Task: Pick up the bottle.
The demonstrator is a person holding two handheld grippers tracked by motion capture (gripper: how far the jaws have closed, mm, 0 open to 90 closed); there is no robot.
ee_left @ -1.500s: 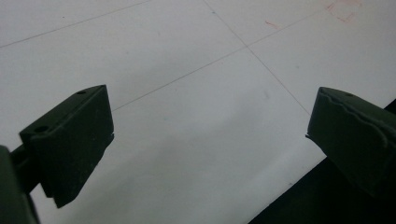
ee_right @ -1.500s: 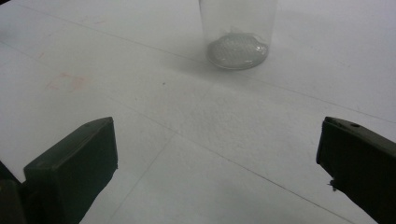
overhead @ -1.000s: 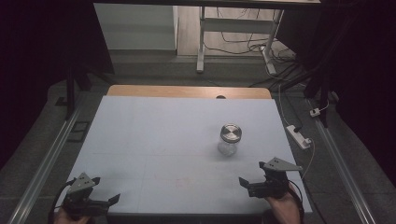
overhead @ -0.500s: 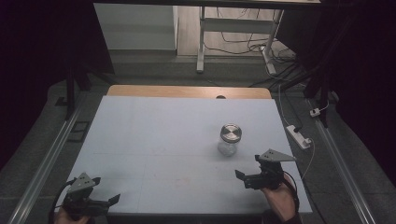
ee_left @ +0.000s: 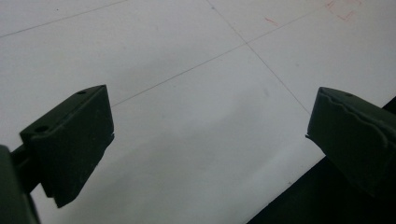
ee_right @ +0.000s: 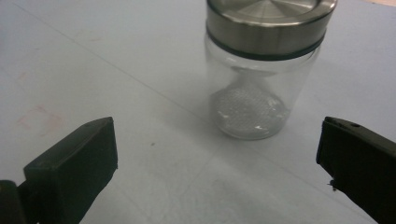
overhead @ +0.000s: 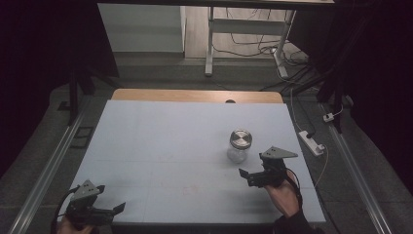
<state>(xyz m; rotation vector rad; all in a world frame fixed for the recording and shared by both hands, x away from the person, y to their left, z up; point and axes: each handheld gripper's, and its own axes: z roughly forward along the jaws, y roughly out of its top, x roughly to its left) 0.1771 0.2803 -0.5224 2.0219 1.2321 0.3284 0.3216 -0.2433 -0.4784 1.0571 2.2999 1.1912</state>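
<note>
The left gripper (ee_left: 205, 154) hangs over the bench (ee_left: 187, 93) with its two black jaws set wide apart and nothing between them. The pale bench surface beneath carries thin straight lines (ee_left: 261, 56) that cross near the upper middle. Faint red marks (ee_left: 345, 9) sit at the top right corner, perhaps a drawn outline, too faint to tell. The bench edge (ee_left: 289, 186) cuts diagonally across the lower right, with darkness beyond it.

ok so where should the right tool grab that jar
Grip the clear glass body of the jar below the metal lid, coming in level from the near side. It stands upright, and the open right tool already faces it with jaws spread wider than the jar.
</note>
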